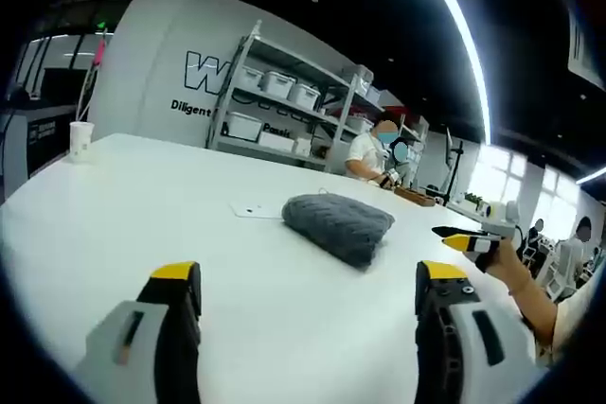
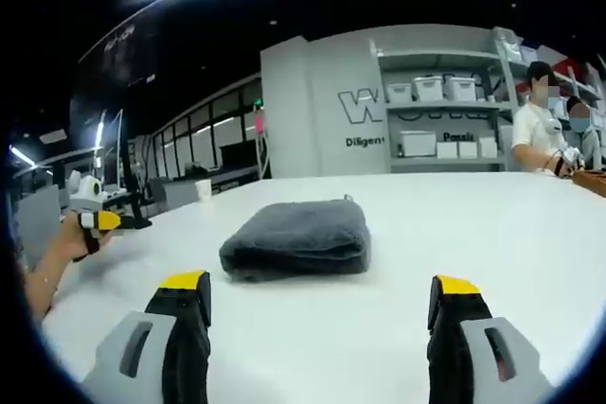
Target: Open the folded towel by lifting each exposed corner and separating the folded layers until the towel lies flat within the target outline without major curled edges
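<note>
So we see both grippers spread wide, holding nothing: left gripper point(image 1: 308, 286), right gripper point(image 2: 322, 298). Towel point(image 2: 296, 237) lies folded mid-frame on the white table point(image 2: 530, 234), apart from both. Cup point(image 1: 81, 138) sits far left; shelves point(image 1: 284, 106) upper centre.
</note>
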Tool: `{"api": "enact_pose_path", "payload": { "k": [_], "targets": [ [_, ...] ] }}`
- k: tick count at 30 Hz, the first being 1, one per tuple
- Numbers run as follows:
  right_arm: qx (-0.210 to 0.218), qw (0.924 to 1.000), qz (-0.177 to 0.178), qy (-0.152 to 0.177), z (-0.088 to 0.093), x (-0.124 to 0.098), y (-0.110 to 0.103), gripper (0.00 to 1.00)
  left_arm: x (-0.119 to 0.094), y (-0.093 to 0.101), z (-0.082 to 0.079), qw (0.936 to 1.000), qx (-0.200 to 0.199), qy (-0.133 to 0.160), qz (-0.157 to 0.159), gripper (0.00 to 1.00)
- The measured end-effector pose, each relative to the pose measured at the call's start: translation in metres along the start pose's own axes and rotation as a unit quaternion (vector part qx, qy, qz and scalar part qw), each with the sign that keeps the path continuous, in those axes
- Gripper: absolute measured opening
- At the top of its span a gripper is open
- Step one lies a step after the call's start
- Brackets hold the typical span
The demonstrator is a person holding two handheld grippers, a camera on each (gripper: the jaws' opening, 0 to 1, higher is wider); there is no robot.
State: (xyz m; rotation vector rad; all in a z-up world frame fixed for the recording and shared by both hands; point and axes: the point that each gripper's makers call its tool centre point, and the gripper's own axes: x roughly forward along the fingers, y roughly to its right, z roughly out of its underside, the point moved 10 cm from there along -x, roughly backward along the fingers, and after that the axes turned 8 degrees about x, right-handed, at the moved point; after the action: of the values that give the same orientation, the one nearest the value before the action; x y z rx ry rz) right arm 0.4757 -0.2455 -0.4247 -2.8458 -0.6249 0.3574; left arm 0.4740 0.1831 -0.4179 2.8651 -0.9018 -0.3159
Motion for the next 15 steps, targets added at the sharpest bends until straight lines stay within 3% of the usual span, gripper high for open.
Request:
{"api": "enact_pose_path", "payload": {
  "k": [15],
  "targets": [
    [0.001,1.0,-0.003,-0.004,0.0018,-0.0006,-0.0022,0.95,0.0009,0.0001,0.0025,0.9999,0.0,-0.01,0.003,0.92]
  ]
}}
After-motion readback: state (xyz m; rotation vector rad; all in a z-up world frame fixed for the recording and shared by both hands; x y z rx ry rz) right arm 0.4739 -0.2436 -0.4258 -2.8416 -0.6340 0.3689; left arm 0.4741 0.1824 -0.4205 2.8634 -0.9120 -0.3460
